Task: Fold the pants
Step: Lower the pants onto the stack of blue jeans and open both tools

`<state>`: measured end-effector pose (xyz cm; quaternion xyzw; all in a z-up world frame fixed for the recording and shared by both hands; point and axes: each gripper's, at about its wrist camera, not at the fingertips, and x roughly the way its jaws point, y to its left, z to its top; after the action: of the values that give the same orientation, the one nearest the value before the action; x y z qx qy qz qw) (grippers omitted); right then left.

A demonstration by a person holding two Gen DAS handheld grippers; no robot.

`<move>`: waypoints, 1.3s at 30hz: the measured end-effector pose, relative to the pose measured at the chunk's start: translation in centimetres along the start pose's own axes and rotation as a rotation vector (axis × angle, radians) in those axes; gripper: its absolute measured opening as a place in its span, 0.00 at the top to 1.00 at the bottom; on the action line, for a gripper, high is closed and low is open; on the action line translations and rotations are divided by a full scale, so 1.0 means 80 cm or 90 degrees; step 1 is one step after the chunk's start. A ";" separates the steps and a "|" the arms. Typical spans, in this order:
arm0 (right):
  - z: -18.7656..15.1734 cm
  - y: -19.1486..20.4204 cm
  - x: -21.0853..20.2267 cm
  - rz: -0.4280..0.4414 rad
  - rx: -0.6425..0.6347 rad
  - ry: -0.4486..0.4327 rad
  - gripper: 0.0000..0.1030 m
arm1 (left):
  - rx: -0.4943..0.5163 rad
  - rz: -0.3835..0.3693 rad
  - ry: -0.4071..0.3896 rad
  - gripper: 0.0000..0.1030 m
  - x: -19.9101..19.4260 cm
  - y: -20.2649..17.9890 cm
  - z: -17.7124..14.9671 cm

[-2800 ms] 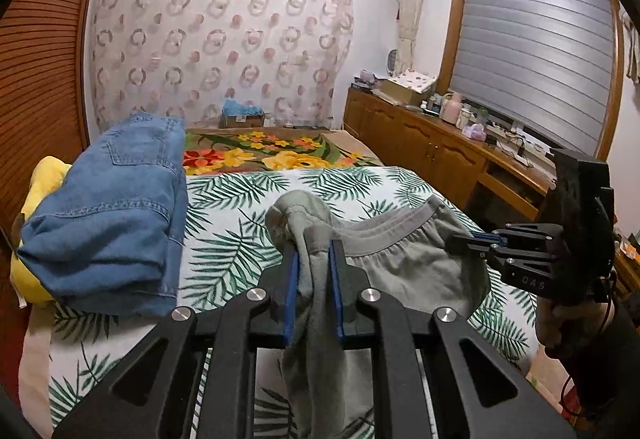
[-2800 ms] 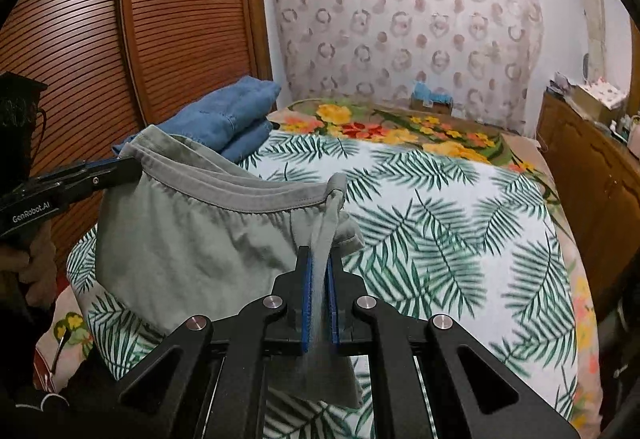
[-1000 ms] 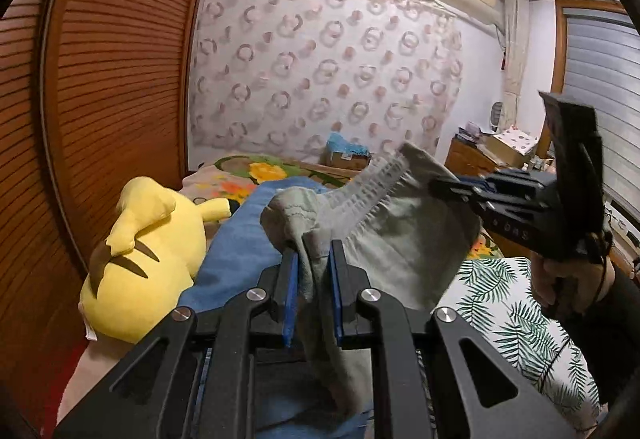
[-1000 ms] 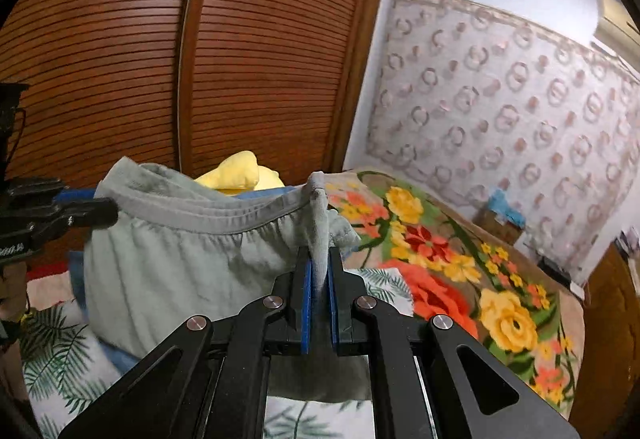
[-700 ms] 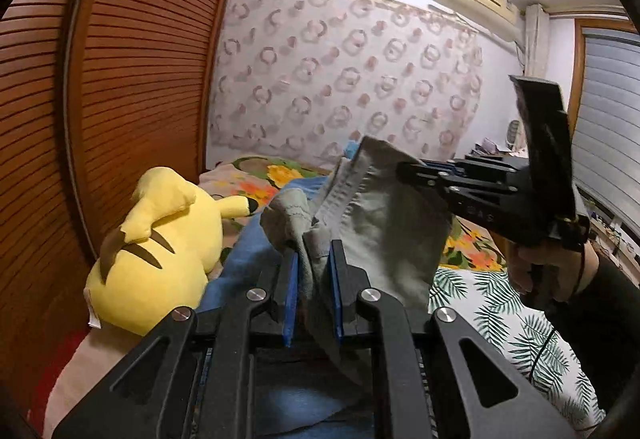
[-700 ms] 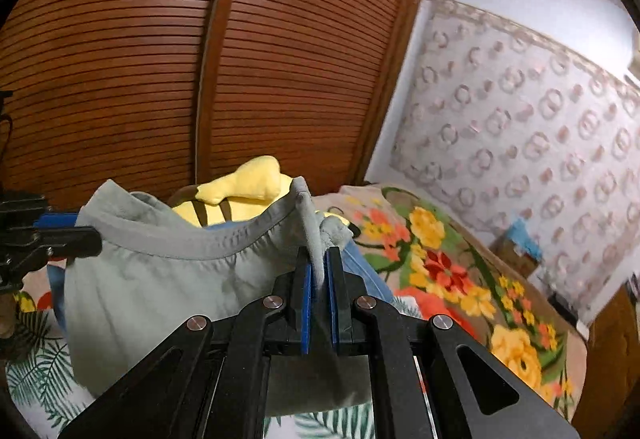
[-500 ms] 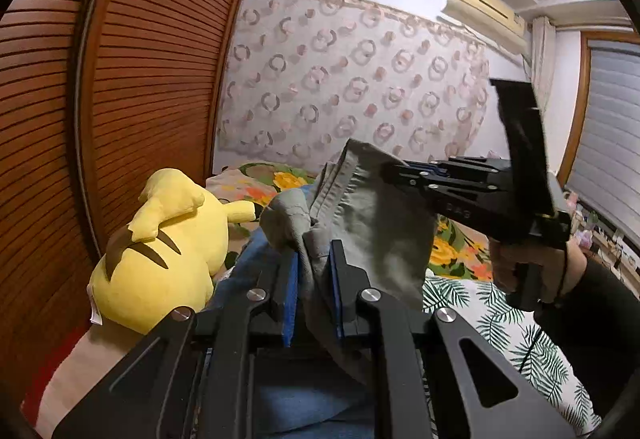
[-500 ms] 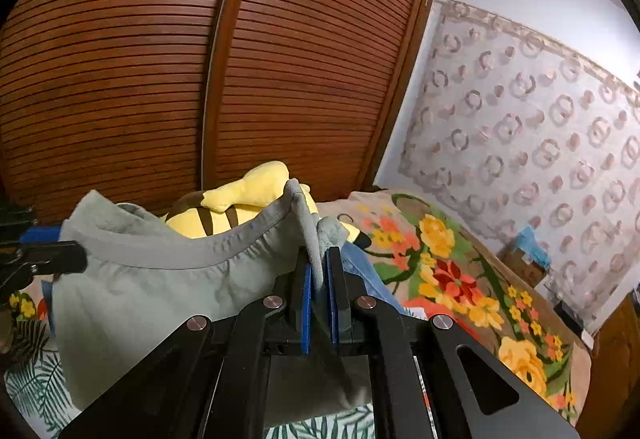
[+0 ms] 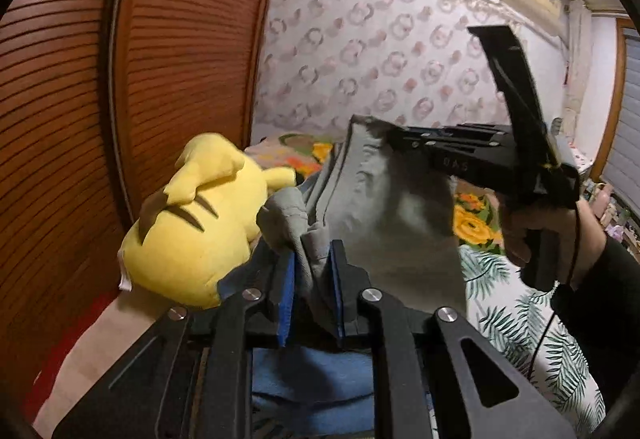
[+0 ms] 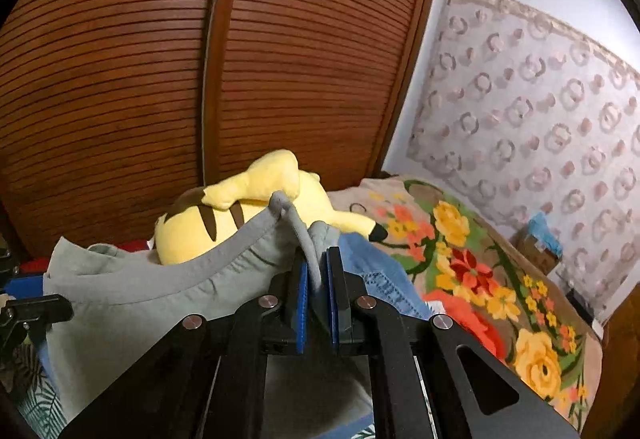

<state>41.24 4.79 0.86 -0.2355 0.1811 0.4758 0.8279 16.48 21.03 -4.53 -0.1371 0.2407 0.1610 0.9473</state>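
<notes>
Gripping the grey pants [image 9: 400, 215], both the left claw [image 9: 312, 279] and right claw [image 10: 318, 283] pinch its waistband.

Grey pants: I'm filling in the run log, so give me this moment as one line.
grey pants: held up by waistband | left gripper: jaws just easing open, cloth between | right gripper: shut on waistband | below: blue jeans | beside: yellow plush

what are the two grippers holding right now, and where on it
Both hold the grey pants by the waistband: the right gripper pinches one end of it, the left gripper has the other bunched end between its fingers.
</notes>
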 end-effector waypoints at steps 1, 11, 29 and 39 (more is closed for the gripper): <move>0.001 -0.001 0.002 0.002 0.005 0.006 0.91 | 0.000 0.003 0.003 0.80 0.001 0.000 -0.001; -0.010 -0.017 -0.024 0.012 0.055 0.012 0.68 | 0.007 0.023 0.018 0.63 0.001 0.005 -0.010; -0.032 -0.015 -0.038 0.007 0.119 0.046 0.68 | 0.021 0.026 0.044 0.55 -0.007 0.010 -0.028; -0.060 0.028 -0.091 0.001 0.138 0.040 0.68 | 0.053 0.021 0.050 0.41 -0.029 -0.001 -0.040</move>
<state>35.45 -2.04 0.25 -0.1595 0.2576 0.4464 0.8420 13.26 19.34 -6.09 -0.1000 0.2864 0.1611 0.9392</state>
